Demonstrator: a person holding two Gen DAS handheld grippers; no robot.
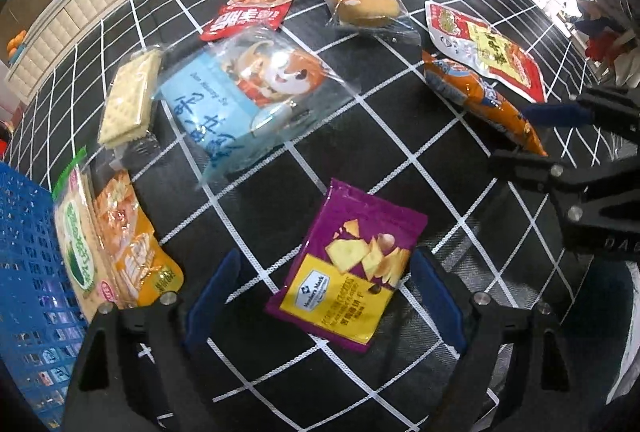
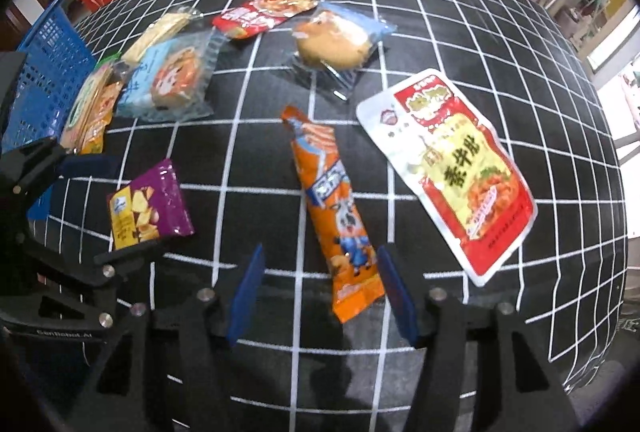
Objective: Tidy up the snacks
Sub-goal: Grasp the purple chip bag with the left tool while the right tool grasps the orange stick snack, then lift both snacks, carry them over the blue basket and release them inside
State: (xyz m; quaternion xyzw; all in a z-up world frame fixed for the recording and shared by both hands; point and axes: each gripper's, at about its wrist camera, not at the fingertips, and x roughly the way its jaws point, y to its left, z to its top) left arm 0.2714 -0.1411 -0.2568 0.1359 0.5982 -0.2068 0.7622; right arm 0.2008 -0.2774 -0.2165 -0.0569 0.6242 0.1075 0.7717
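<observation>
Lying flat on the black cloth with white grid lines (image 1: 400, 136), the snacks were scattered all over the place. The purple chip bag (image 1: 346, 268) sat right under the left gripper (image 1: 324, 288), jaws spread wide with a blue pad on each side of the bag's lower half and daylight between pads and bag, so nothing was held. Same story on the other side: the right gripper (image 2: 320, 292) hung over the bottom end of the long orange stick pack (image 2: 336, 208), jaws about half open and not pinching it.

Moving outward, a big red and yellow pouch with a silvery white border (image 2: 448, 172) lay just beside the orange stick, slightly apart. Further back was a round bun in clear wrap with blue ends (image 2: 336, 44), puffy looking. A red packet (image 2: 260, 12) sat beyond that. The largest thing was a crinkly clear bag with a light blue label and a cartoon face (image 1: 256, 92), with a stack of pale square crackers in clear film (image 1: 130, 100) touching its left edge.

Off at the left, a blue plastic basket with a lattice wall (image 1: 28, 272) stood at the cloth's edge, and two packets leaned by it, a green and cream one (image 1: 76, 248) overlapping an orange one (image 1: 136, 244). Nothing blocked either gripper from its snack.
</observation>
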